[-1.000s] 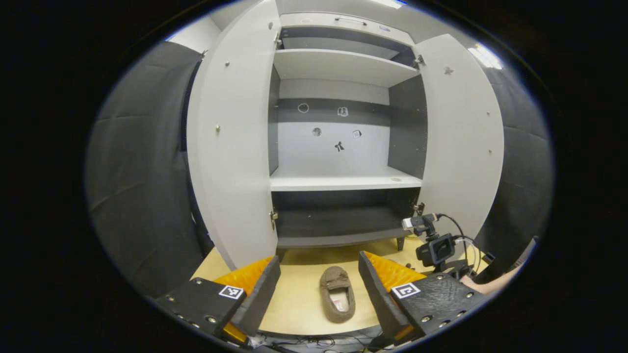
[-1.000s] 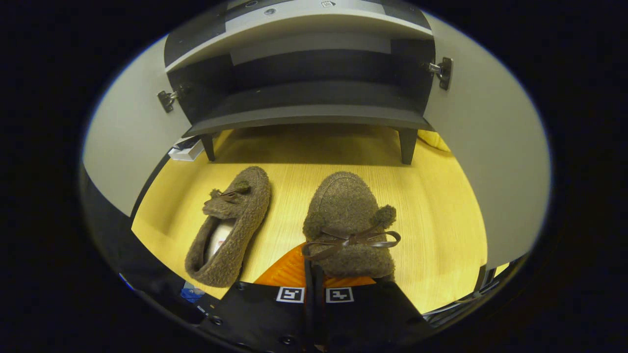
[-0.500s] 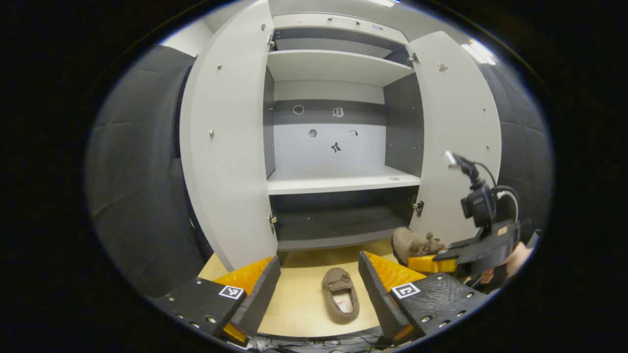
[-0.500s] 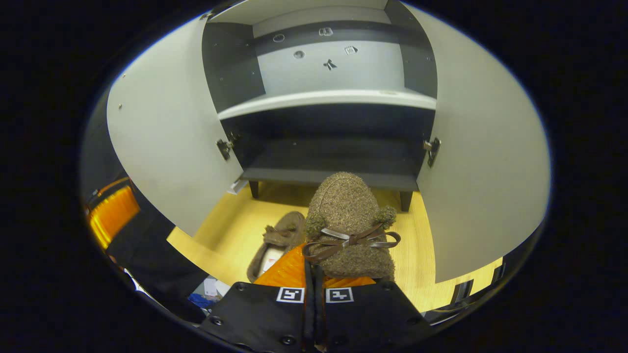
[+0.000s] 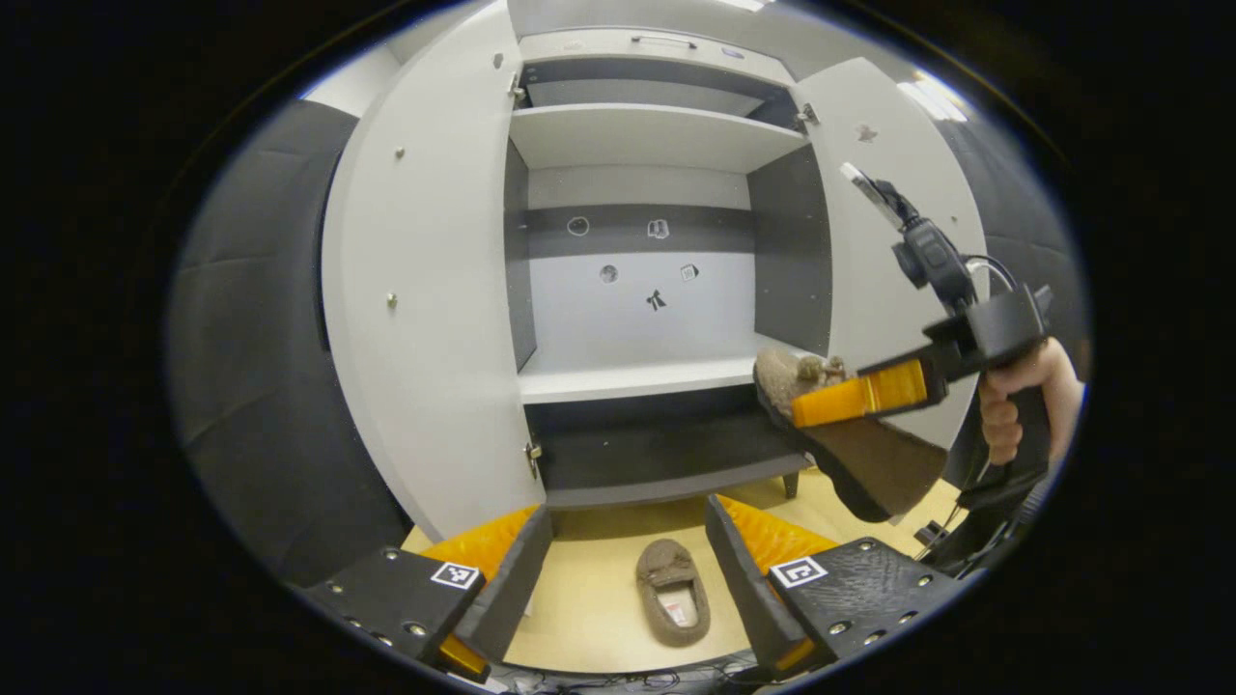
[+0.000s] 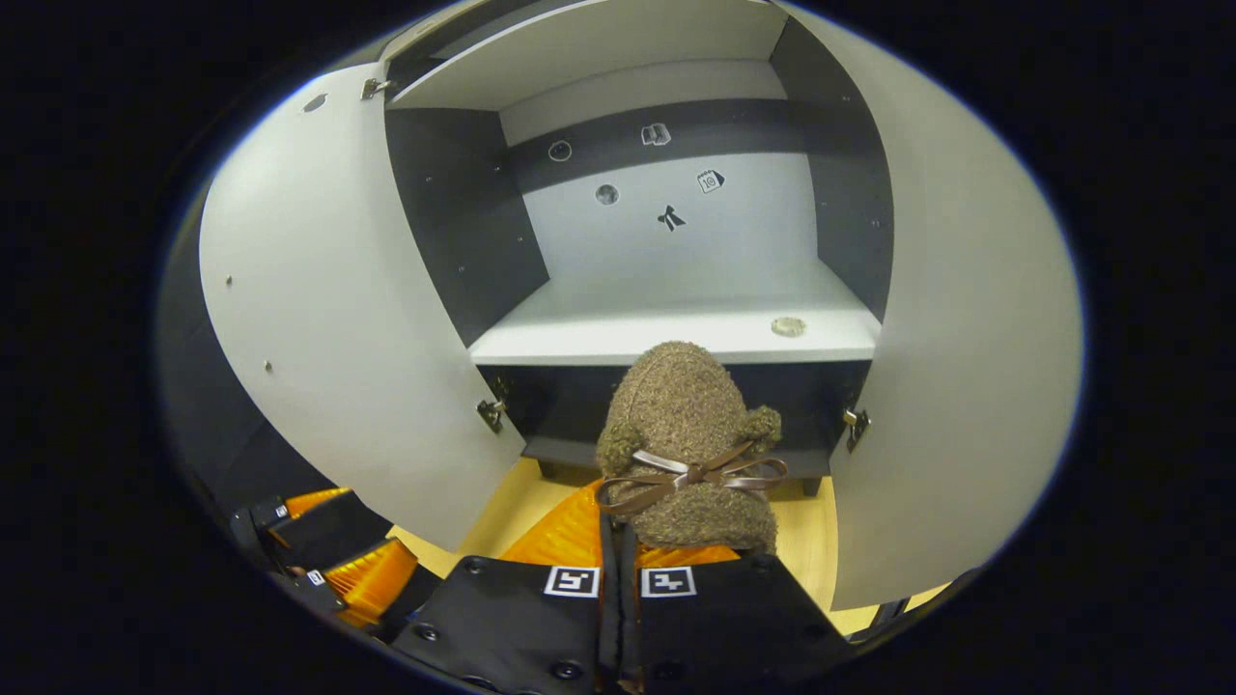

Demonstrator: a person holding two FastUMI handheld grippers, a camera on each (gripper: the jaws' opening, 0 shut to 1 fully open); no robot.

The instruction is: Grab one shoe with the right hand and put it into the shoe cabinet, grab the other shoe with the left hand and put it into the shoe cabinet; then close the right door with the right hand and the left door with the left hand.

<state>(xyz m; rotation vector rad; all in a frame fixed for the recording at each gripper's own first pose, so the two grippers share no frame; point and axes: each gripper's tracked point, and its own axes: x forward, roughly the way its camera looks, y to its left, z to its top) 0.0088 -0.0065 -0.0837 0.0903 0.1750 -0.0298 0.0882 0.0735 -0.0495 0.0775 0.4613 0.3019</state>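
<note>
A fuzzy brown slipper with a ribbon bow hangs in the air, my right gripper shut on its heel end. Its toe points at the white middle shelf of the shoe cabinet. In the left gripper view this same slipper and the right gripper, held by a hand, are level with that shelf's front right corner. The second slipper lies on the wooden floor, between and beyond the fingers of my open left gripper.
Both cabinet doors stand wide open: the left door and the right door. A dark bottom shelf sits below the white one. A small round disc lies on the middle shelf's right side. The left gripper is low left.
My right gripper has lifted its slipper off the floor up to the height of the middle shelf. The left gripper has hardly moved, and the other slipper still lies on the floor.
</note>
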